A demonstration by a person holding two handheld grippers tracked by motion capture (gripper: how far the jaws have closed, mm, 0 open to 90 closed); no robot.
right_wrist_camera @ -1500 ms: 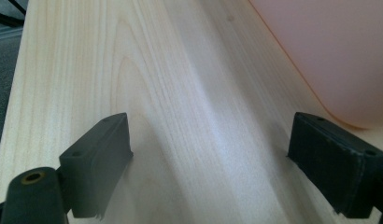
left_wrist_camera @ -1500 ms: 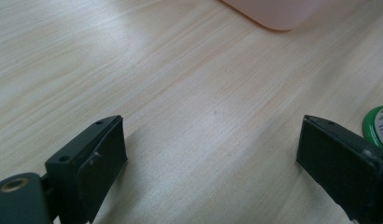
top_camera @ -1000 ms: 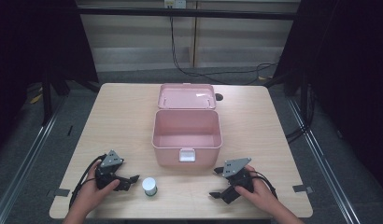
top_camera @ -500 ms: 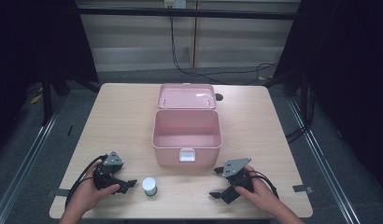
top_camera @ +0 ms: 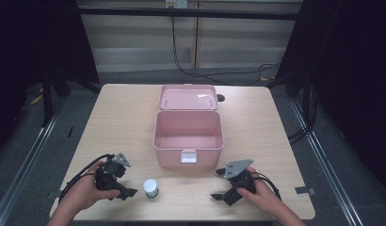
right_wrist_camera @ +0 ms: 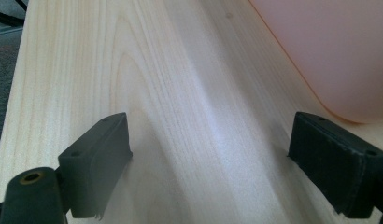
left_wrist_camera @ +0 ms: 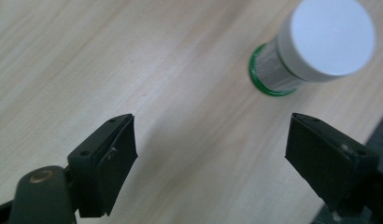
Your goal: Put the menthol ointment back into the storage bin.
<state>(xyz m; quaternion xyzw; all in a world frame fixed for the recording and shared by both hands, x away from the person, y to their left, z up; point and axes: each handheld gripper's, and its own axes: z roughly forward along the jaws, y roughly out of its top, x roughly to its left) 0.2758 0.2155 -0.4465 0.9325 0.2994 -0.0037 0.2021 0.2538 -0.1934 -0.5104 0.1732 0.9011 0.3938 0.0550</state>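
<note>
Bottle (top_camera: 150, 188), white-capped, upright, near table edge, in front of open pink box (top_camera: 188, 136) | left gripper (top_camera: 120, 186) just left of it, jaws spread, nearer hand we judge | right gripper (top_camera: 222, 184) well apart, jaws spread, empty.

A lab-like recording room: a bare wooden desk (top_camera: 111, 122) stands between metal frame rails (top_camera: 26, 155) on grey carpet, with dark curtains (top_camera: 36, 37) and loose cables (top_camera: 205, 70) behind.
</note>
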